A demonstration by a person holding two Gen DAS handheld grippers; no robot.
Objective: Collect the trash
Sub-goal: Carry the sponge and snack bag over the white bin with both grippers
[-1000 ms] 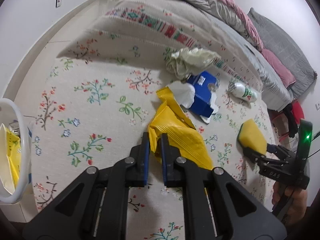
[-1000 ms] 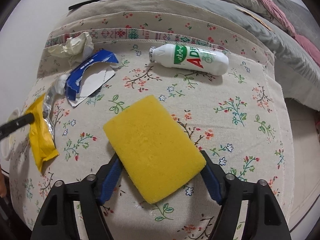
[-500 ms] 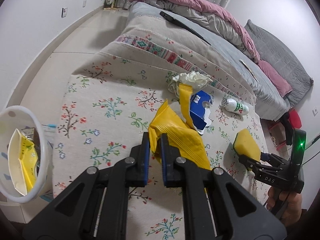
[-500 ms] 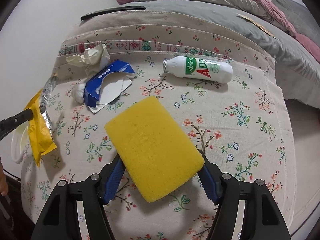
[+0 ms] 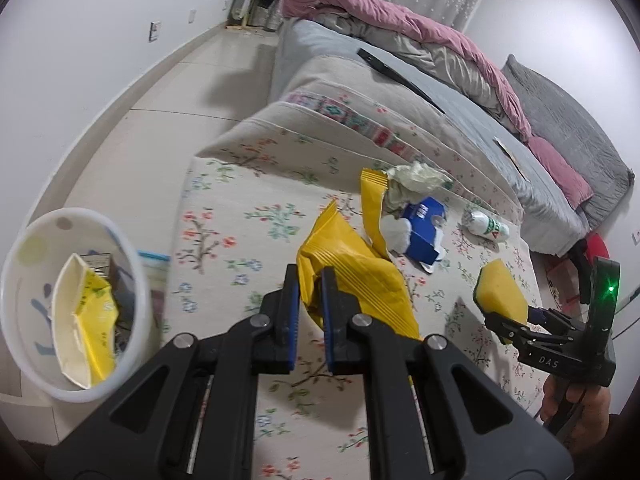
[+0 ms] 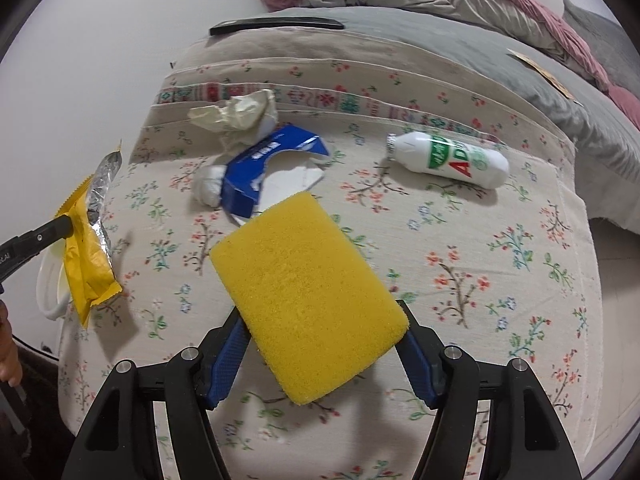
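My left gripper (image 5: 307,300) is shut on a yellow foil wrapper (image 5: 352,268) and holds it in the air above the flowered cloth; the wrapper also shows in the right wrist view (image 6: 86,256). My right gripper (image 6: 324,344) is shut on a yellow sponge (image 6: 308,296) held above the cloth; the sponge also shows in the left wrist view (image 5: 502,292). On the cloth lie a crumpled paper (image 6: 240,114), a torn blue carton (image 6: 268,168), a white tissue wad (image 6: 208,188) and a white bottle (image 6: 448,160).
A white trash bin (image 5: 18,312) with a yellow packet inside stands on the floor left of the cloth-covered bench (image 6: 500,280). A bed with grey sheet (image 5: 460,120) and pink quilt (image 5: 400,28) lies behind. A dark flat strip (image 6: 276,24) rests on the bed.
My left gripper has lifted the yellow wrapper off the cloth and drawn back toward the bin, which shows more fully. My right gripper has risen slightly with the sponge.
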